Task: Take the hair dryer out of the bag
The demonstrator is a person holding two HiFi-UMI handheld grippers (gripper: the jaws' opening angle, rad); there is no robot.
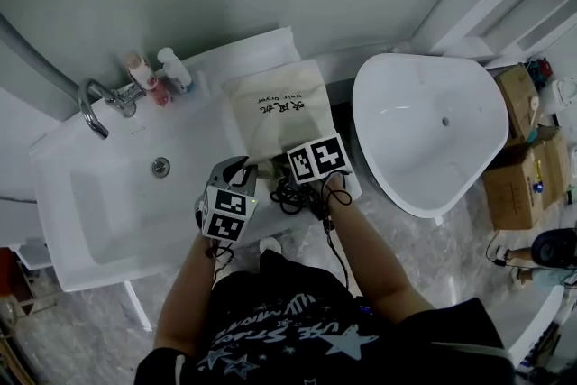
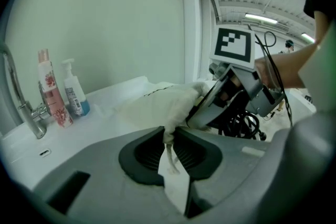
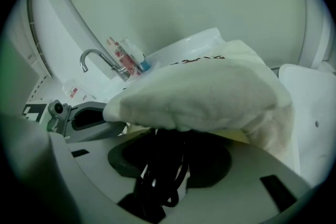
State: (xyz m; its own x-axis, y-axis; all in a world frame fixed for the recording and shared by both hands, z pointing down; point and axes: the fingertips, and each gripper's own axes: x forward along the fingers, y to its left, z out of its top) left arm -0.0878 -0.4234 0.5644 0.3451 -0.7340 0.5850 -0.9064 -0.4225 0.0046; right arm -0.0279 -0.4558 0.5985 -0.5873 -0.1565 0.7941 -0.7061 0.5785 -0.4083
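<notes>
So the cream bag is lying flat on the desk part of the sink, right of the basin. Its mouth points at the sink's front edge, where the person is standing.

The left gripper has its jaws pressed nearly together, pinching the rim of the bag's mouth, with a bit of fabric poking out between the pads. The right gripper is tucked under the lifted flap. Its jaws are partly spread, with the black cord bunched between them and filling the gap pad to pad.

I can't see the hair dryer body at all. Only that cord shows, looped at the bag's mouth right on the sink's front edge.

As for room, the faucet and two bottles sit at the sink's back, well away from the grippers. The basin bowl is on the left. A white tub crowds the sink's right end with only a narrow gap, and cardboard boxes sit beyond that.
</notes>
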